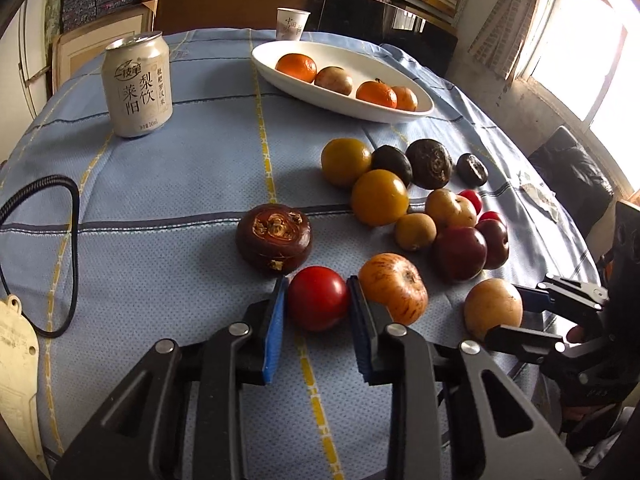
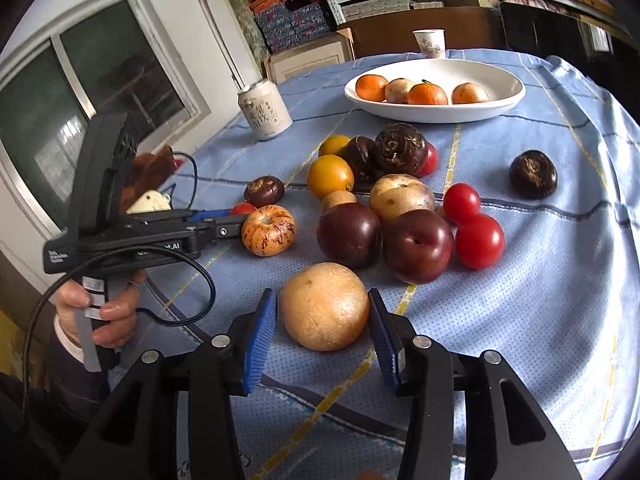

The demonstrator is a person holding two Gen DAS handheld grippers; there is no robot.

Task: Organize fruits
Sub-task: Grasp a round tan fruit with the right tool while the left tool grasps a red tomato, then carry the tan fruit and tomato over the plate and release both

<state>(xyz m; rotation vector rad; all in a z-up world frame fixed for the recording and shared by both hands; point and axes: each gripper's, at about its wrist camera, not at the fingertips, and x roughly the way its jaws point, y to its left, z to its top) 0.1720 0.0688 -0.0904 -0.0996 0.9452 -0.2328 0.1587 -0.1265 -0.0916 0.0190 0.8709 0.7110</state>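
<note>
Near the table's front edge, left gripper (image 1: 317,300) clamps small red tomato (image 1: 318,298) for lifting; right gripper (image 2: 323,320) straddles round tan pear (image 2: 324,306), jaws apart.

The bench cloth (image 1: 160,184) is pale blue, crossed by dark blue and yellow lines; the dish (image 1: 344,100) at upper centre is white, with orange mandarins (image 1: 296,67) and one tan fruit; the can (image 1: 138,86) at upper left is cream with dark lettering; a red tomato (image 1: 318,298) sits low in the frame between blue pads (image 1: 276,332) on the black left tool (image 1: 318,304); beside it an orange fruit streaked red (image 1: 394,292); a dark brown water chestnut (image 1: 274,238); a tan pear (image 2: 324,306) at lower centre of the right view; two dark red plums (image 2: 418,246).
</note>
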